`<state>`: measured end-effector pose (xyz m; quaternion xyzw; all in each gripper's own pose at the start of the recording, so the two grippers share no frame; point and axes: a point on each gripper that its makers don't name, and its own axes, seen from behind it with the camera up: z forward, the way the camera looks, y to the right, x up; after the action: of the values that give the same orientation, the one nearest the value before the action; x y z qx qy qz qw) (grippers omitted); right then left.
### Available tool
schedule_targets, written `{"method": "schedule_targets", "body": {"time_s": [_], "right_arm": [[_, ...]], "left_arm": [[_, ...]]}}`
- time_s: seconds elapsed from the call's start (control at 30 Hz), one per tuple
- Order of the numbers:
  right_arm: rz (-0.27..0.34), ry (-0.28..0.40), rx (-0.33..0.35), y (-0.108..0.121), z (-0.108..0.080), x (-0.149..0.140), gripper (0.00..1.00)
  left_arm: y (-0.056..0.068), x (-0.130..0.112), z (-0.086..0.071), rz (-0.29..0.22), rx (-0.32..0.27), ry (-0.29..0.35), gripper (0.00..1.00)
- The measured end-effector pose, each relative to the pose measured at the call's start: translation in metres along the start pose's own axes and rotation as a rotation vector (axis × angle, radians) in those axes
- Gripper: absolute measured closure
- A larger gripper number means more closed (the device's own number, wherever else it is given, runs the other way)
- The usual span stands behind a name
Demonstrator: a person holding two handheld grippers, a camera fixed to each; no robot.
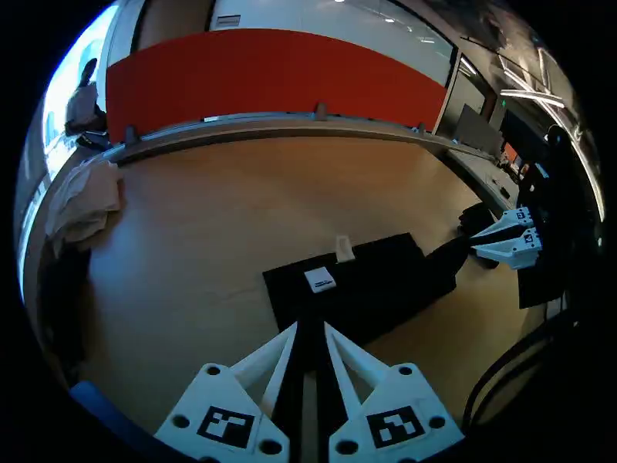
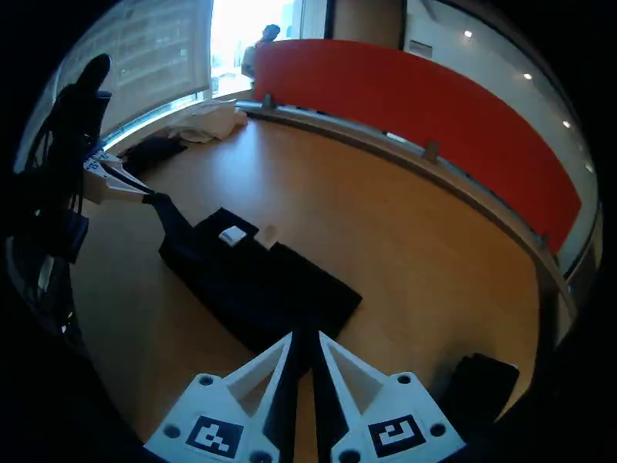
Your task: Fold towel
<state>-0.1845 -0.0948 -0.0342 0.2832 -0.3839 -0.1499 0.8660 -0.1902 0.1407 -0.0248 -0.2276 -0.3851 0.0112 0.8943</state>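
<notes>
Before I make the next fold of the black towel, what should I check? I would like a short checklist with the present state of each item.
1. Left gripper holds the towel: ok, jaws closed on its dark edge.
2. Right gripper holds the towel: ok, jaws closed on the edge nearest to it.
3. Towel is smooth between the two grips: cannot tell, the black cloth hides creases.
4. White label is away from both grips: ok, it lies on top, near the middle.
5. Table has room for the fold: ok, bare wood around the towel.
6. Beige cloth pile is out of the way: ok, at the table's far edge, apart from the towel.
</notes>
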Motion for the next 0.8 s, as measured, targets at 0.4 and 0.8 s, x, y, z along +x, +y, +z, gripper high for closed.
{"method": "schedule_targets", "body": {"time_s": [0.4,0.8], "right_arm": [[0.010,-0.035,-0.005,0.009,0.031,-0.006,0.90],[0.058,-0.048,-0.042,0.023,0.060,-0.004,0.87]], "left_arm": [[-0.013,-0.007,0.033,0.004,0.007,-0.024,0.91],[-0.028,-0.009,0.068,0.004,0.018,-0.050,0.91]]}}
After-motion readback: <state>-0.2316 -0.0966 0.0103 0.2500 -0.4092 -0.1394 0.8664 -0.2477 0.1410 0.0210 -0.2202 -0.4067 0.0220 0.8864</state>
